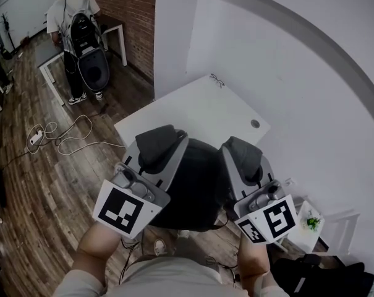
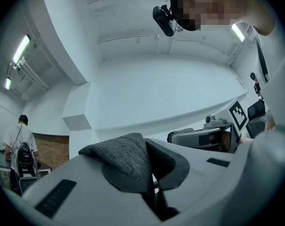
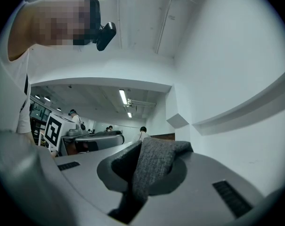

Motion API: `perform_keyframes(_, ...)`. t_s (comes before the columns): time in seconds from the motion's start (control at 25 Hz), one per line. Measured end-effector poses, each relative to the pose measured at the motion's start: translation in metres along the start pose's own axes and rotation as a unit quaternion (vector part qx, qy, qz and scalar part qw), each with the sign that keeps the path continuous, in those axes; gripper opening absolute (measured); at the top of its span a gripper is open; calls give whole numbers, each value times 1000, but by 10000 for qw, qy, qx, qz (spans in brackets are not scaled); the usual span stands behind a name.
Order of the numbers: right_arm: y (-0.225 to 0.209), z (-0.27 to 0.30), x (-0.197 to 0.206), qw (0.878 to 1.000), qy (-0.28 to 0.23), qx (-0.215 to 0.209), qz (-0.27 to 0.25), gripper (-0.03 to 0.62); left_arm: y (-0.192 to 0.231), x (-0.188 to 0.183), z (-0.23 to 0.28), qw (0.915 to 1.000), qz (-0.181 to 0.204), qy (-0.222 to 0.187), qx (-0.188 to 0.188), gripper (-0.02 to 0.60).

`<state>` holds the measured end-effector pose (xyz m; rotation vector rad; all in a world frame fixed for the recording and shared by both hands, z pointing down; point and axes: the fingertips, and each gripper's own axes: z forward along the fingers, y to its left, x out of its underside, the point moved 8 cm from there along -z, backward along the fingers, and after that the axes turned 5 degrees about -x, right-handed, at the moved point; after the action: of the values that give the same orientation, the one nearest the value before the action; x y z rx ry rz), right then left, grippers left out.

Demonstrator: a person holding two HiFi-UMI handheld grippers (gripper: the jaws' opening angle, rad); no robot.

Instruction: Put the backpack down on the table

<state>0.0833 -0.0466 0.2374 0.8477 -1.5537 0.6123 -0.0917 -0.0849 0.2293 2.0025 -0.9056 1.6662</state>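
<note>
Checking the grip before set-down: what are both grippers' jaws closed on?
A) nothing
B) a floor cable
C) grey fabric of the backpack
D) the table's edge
C: left gripper and right gripper each pinch a fold of grey fabric from the backpack hanging between them.

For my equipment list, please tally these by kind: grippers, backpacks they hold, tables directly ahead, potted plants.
Grippers: 2, left gripper and right gripper
Held backpack: 1
White table: 1
Potted plant: 1
Total: 5

Both forearms stretched out front, side by side. Left gripper (image 1: 157, 148) and right gripper (image 1: 243, 156) both tilt up a bit, jaws pinched tight on the backpack (image 1: 196, 184) fabric.
</note>
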Motion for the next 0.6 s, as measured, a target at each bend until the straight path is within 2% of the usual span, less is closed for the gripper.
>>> perform_keyframes(0.28,-56,21,8,9996,-183,-189,83,54,14,9,54,9995,260,31,-181,26)
perform_keyframes(0.6,-111,44,36,9997,-60,-220,-12,54,27,48,106,9977,479,86,-468,26)
